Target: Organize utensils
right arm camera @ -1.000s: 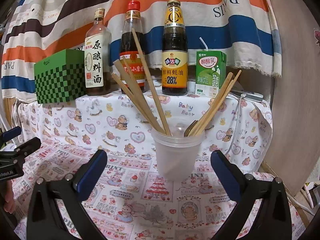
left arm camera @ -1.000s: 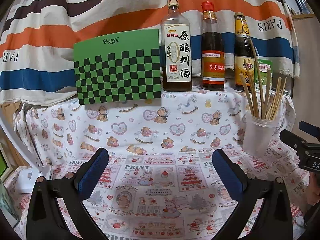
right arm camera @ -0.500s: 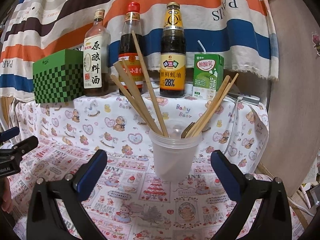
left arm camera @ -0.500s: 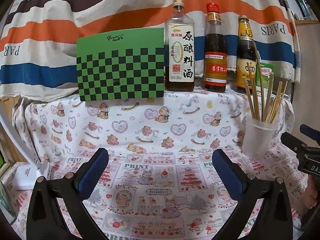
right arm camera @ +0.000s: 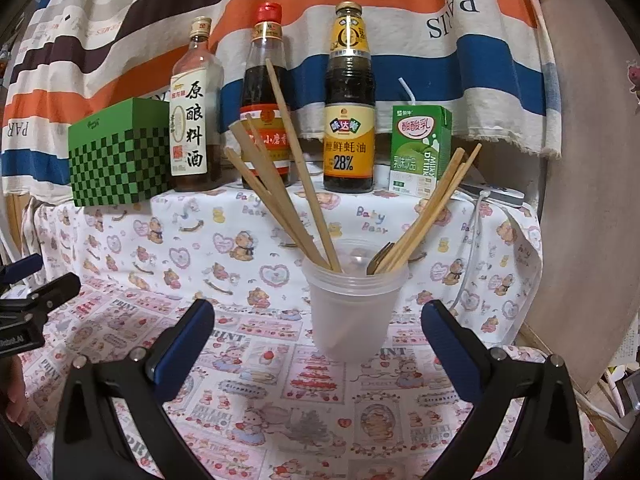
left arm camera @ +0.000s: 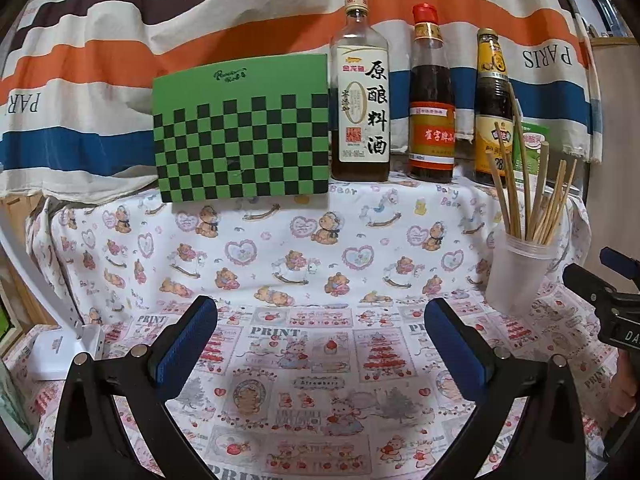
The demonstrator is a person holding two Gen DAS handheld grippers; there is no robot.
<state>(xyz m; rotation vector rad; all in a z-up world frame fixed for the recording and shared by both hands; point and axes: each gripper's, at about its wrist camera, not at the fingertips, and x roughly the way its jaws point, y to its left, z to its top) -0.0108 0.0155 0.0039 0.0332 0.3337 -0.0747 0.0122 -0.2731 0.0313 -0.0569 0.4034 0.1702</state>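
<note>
Chopsticks (right arm camera: 280, 184) stand in a translucent cup (right arm camera: 352, 312) on the printed cloth (right arm camera: 280, 392), and this cup is just in front of the right gripper (right arm camera: 316, 344), between the lines of its two fingers but not touching them. Some sticks lean to the left, others lean to the right, and a dark utensil tip (right arm camera: 380, 262) shows at the cup rim. Both fingers of the right gripper are spread wide and hold nothing.

In the left wrist view the cup (left arm camera: 516, 276) is at the far right, near the right edge of the table, and the chopsticks (left arm camera: 528, 200) fan out above it. The left gripper (left arm camera: 320, 344) also has its fingers wide apart and empty, above bare cloth (left arm camera: 320, 280). The open cloth between the grippers and the step at the back gives free room.

On the raised step at the far side stand, from left to right, a green checked box (left arm camera: 240, 136), a clear bottle (left arm camera: 362, 92) with a white label, a red-capped bottle (left arm camera: 430, 96), a dark bottle (left arm camera: 494, 108) with a yellow label, and a green carton (right arm camera: 418, 148). They stand near one another in a row, close to the front edge of the step. A striped cloth (left arm camera: 160, 40) hangs behind them. A white device (left arm camera: 60, 348) lies at the near left edge of the table
</note>
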